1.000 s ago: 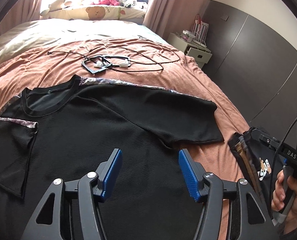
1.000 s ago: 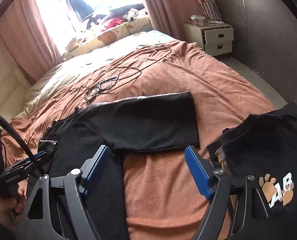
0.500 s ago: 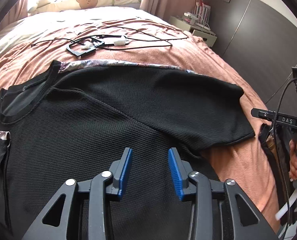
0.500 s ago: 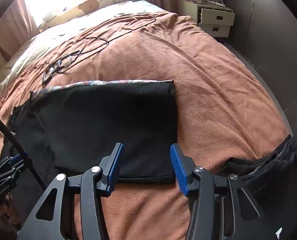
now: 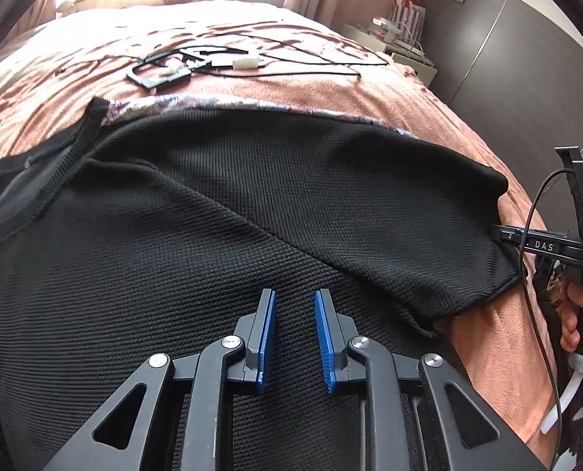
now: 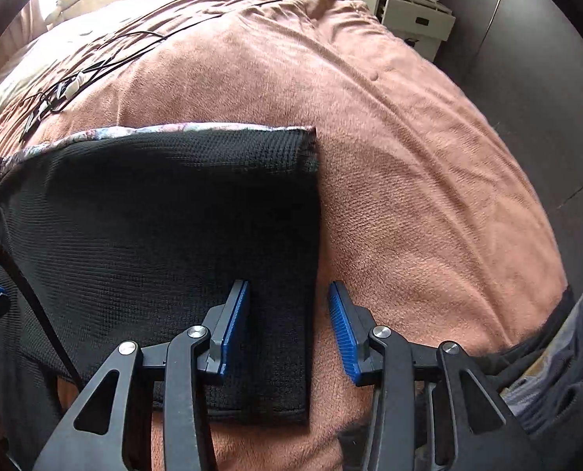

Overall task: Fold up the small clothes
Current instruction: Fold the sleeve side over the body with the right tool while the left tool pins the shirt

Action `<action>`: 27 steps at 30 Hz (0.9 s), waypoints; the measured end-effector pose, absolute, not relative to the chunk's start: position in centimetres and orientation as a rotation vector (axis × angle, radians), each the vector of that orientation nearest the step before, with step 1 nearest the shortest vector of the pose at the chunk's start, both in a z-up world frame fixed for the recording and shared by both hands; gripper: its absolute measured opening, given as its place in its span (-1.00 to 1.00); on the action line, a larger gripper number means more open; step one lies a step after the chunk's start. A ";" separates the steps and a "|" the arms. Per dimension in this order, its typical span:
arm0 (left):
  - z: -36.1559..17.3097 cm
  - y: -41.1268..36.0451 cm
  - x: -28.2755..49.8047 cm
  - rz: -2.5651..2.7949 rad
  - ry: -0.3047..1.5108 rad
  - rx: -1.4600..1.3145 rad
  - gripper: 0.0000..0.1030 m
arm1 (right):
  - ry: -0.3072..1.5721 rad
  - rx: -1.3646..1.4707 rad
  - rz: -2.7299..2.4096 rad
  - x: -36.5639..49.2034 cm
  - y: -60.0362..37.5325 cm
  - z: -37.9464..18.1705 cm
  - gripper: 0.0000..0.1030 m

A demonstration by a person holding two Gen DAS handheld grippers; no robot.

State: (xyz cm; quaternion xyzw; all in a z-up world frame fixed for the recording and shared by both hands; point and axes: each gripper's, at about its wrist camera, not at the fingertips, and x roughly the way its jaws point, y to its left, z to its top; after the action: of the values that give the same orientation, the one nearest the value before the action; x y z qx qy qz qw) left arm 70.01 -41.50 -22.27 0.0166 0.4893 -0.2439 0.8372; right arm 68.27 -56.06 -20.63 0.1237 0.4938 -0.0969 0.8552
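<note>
Two grippers over one black T-shirt (image 5: 197,259) laid flat on the brown blanket (image 6: 429,165) of the bed, collar toward the bed's left side, one sleeve (image 6: 166,212) spread out toward the right edge. Left gripper (image 5: 293,302): jaws have just been closing, now narrow but still apart; blue pads hover over the chest fabric near the armpit seam, nothing pinched between them as far as visible. Probable purpose: pin or pinch the body while the sleeve is folded. Right gripper (image 6: 287,294): jaws also just closing, still apart, straddling the sleeve's cuff edge, one pad over black knit, the other over blanket. Not yet clamped. Judgement: first sleeve fold is just starting. Cables (image 5: 291,66) lie near the far edge, well apart from the shirt.
</note>
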 end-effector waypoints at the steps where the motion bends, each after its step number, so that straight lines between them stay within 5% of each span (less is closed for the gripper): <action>1: -22.5 -41.5 70.1 -0.514 1.040 0.036 -0.57 | 1.030 0.274 -0.197 68.3 -56.2 -20.9 -0.25; 3: -22.7 -41.6 70.1 -0.512 1.036 0.038 -0.57 | 1.014 0.298 -0.177 68.6 -56.5 -21.2 -0.37; 5: -22.6 -41.6 70.0 -0.511 1.036 0.033 -0.57 | 0.993 0.325 -0.148 68.6 -56.5 -20.9 -0.95; 27: -16.4 -38.0 68.2 -0.483 1.019 -0.032 -0.49 | 0.775 0.220 0.011 63.5 -49.6 -8.5 -0.96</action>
State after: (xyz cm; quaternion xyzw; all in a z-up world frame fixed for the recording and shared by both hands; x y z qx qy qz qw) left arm 68.24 -38.03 -16.41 -0.0150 0.4830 -0.2288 0.8450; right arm 63.51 -49.60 -8.46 0.1068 0.3773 0.0052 0.9199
